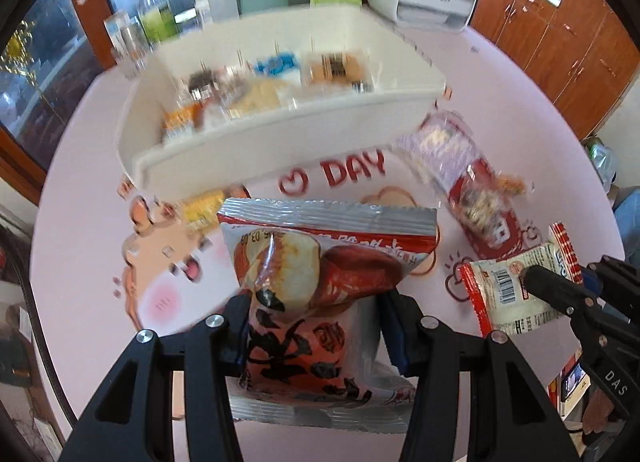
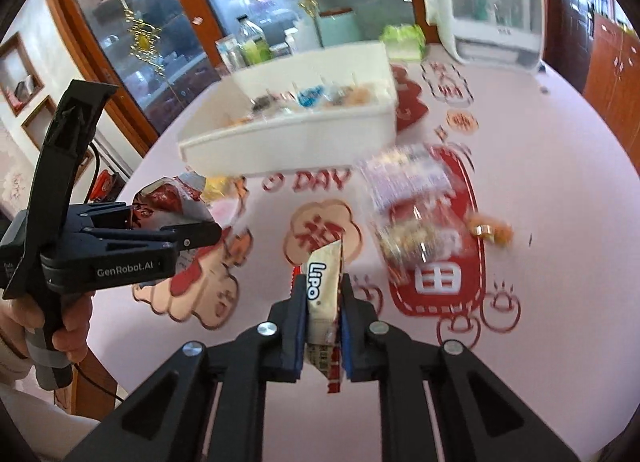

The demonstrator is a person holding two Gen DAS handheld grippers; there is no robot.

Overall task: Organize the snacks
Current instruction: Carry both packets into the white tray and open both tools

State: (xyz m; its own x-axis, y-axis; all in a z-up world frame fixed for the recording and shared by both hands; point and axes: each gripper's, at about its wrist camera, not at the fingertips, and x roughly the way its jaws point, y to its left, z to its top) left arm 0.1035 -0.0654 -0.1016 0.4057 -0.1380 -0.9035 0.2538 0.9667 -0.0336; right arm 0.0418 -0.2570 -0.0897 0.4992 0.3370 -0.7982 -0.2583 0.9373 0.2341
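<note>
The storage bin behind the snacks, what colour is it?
White storage bin, clearest in the left wrist view.

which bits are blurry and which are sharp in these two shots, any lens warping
Left wrist view: the red jujube packet in the left gripper is sharp, the white bin smeared. Right wrist view: the Lipo packet is sharp, the table blurred; both bulge with dark fisheye corners.
</note>
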